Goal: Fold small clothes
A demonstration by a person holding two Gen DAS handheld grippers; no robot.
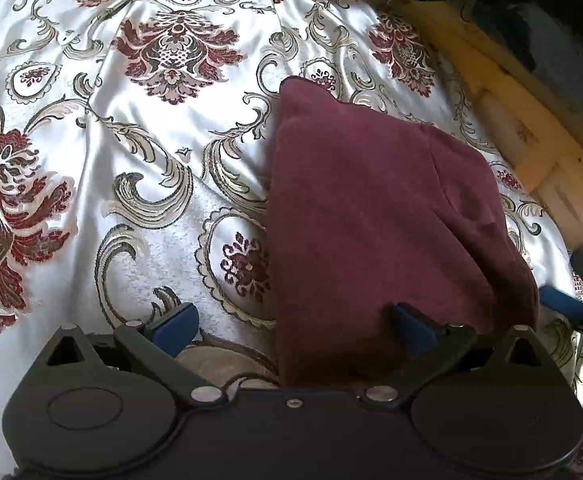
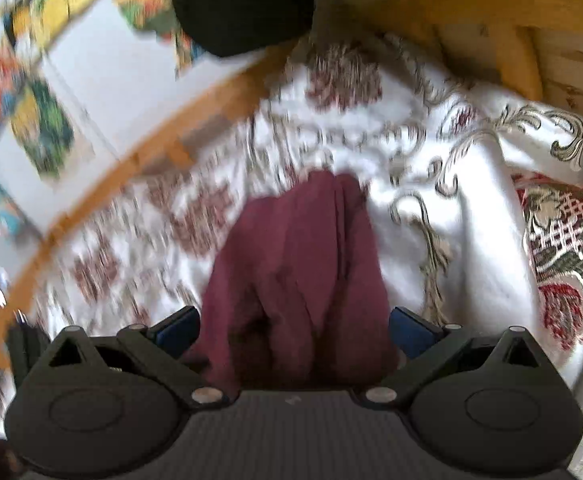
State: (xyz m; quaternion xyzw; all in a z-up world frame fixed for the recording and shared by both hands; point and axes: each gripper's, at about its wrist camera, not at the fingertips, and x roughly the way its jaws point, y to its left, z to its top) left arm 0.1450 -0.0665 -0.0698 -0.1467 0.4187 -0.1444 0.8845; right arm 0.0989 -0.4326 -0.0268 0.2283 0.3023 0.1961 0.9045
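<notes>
In the left wrist view, the left tool (image 1: pixel 293 322) is hovering with its blue-padded fingers spread wide apart, gripping nothing. The left finger is sitting over the floral satin bedspread (image 1: pixel 123 168); the right one is lying against the near edge of the folded maroon garment (image 1: pixel 371 216), which is resting on the bedspread's right part, near the wooden bed frame (image 1: pixel 503 104). In the blurred right wrist view, the right tool (image 2: pixel 293 330) is standing fully apart, the garment (image 2: pixel 291 264) lying between its fingers, seemingly unclamped. A patterned cushion (image 2: pixel 563 256) is sitting at far right.
</notes>
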